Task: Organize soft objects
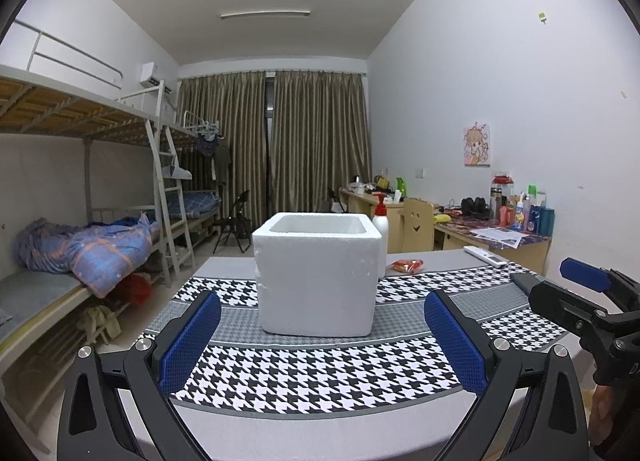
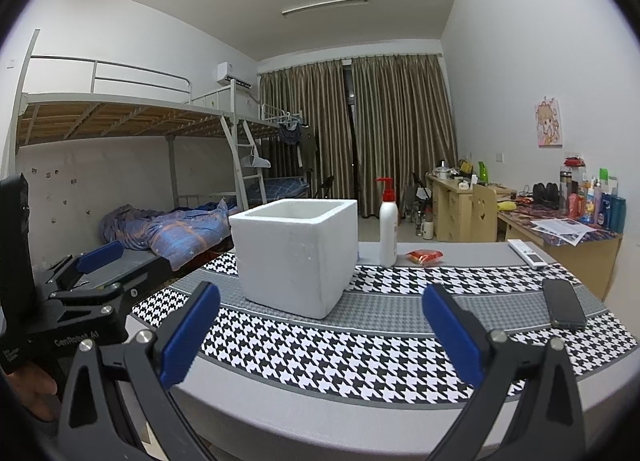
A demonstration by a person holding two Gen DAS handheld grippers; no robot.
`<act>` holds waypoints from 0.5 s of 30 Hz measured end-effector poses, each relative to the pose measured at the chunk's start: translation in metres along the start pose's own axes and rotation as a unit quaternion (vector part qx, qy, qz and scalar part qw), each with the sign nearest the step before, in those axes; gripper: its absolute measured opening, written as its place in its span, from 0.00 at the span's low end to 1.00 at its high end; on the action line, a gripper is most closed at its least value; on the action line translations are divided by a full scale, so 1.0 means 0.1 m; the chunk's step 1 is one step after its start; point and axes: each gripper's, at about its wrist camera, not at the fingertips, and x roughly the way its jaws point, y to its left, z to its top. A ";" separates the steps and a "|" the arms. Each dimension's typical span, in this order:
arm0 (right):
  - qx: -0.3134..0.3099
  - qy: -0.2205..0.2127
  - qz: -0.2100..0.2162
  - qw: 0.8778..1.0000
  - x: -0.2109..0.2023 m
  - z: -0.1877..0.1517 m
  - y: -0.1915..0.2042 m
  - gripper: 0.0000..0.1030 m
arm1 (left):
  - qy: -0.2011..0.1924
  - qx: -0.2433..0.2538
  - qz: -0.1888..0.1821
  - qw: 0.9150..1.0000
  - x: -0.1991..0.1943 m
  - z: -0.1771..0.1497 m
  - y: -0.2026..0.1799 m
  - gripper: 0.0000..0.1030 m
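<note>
White square foam box (image 1: 318, 275) seen on houndstooth-clothed bench (image 1: 320, 373); left hand-held gripper (image 1: 320, 341) and right hand-held gripper (image 2: 320, 335) held spread apart, nothing gripped.

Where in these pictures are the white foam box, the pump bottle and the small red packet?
white foam box (image 1: 316, 285), left wrist view, on its front wall.
pump bottle (image 2: 388, 229), right wrist view, on its white body.
small red packet (image 2: 425, 256), right wrist view, on the wrapper's middle.

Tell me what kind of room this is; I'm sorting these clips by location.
Most likely a shared dormitory room: metal bunk beds with a ladder line one wall, study desks crowded with bottles line the other, and closed curtains cover the far end.
</note>
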 end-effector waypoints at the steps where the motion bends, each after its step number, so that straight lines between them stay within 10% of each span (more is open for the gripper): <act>1: 0.001 0.001 -0.001 1.000 0.01 -0.01 -0.01 0.99 | 0.001 0.000 0.001 1.000 0.00 -0.01 0.00 0.99; 15: -0.003 0.007 -0.005 1.000 0.00 -0.08 -0.02 0.99 | -0.004 0.008 0.000 1.000 -0.04 -0.08 -0.07 0.99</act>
